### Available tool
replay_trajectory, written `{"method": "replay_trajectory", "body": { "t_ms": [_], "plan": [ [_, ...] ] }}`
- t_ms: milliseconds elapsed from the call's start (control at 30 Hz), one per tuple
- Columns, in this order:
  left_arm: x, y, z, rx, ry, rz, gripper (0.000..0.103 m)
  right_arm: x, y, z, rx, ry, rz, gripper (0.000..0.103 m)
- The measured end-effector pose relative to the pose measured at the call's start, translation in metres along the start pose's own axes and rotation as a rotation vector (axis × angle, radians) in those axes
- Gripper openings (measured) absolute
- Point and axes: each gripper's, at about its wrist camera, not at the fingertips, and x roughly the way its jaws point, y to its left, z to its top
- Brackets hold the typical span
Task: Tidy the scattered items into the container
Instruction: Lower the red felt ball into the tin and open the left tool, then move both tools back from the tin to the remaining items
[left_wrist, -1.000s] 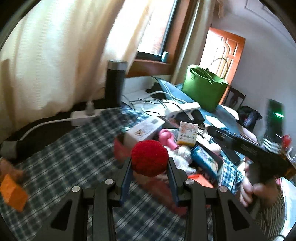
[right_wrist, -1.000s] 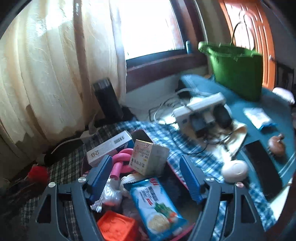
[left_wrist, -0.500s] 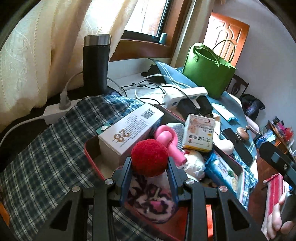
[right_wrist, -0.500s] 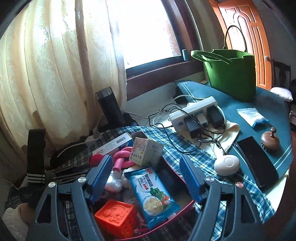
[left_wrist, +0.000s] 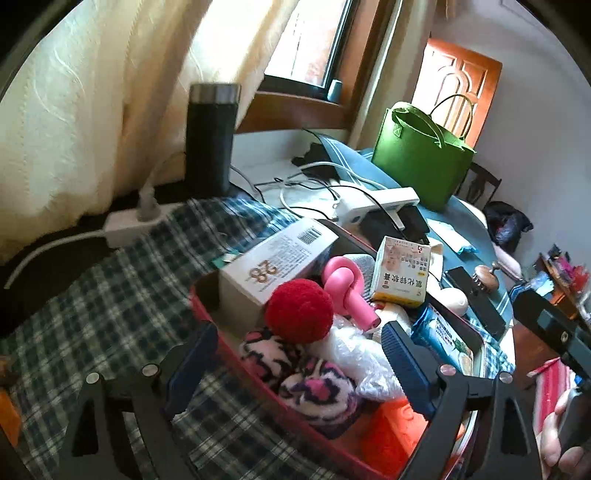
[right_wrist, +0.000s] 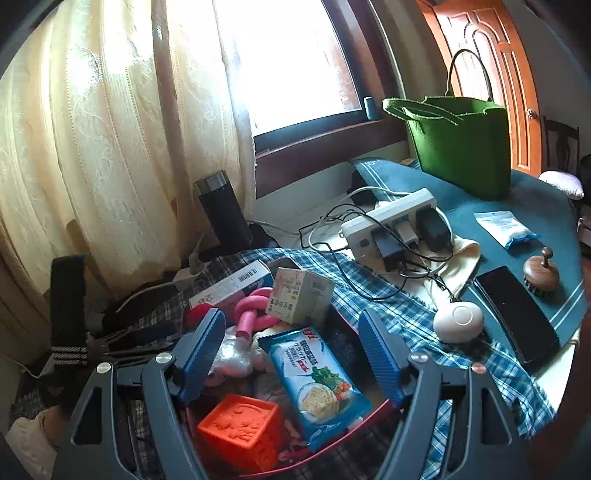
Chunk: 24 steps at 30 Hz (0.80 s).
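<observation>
We see the red pompom (left_wrist: 299, 311) lying in the red tray (left_wrist: 258, 373), on top of a pink-and-white fuzzy cloth (left_wrist: 295, 373) and against the white box (left_wrist: 275, 264) marked 28. The left hand-held gripper (left_wrist: 295, 358) hangs over the tray's near edge with its jaws opening, the blue pads clear of the pompom on either side and gripping nothing. Around the pompom the tray is packed: a pink tube (left_wrist: 345, 290), a small carton (left_wrist: 400, 271), a blue snack pack (right_wrist: 319, 380) and an orange cube (right_wrist: 240, 430). The right hand-held gripper (right_wrist: 291, 356) hovers over the tray's other side, jaws parted wide and empty, the snack pack below them. The tray sits on a plaid cloth (left_wrist: 122, 295) on the table (right_wrist: 535, 206). Farther out stand a dark flask (left_wrist: 210, 140), a power strip (right_wrist: 391, 218) with cables, a green bag (right_wrist: 461, 147), and the window with pale curtains (right_wrist: 110, 129).
</observation>
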Motion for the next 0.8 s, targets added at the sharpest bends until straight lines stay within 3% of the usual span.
{"method": "replay_trajectory", "body": {
  "t_ms": [433, 800],
  "plan": [
    [-0.058, 0.000, -0.017, 0.151, -0.104, 0.200, 0.092, -0.008, 0.048, -0.001, -0.052, -0.005, 0.044, 0.078],
    [-0.098, 0.040, -0.035, 0.102, -0.136, 0.302, 0.092, 0.001, 0.100, -0.008, -0.114, 0.019, 0.089, 0.078]
  ]
}}
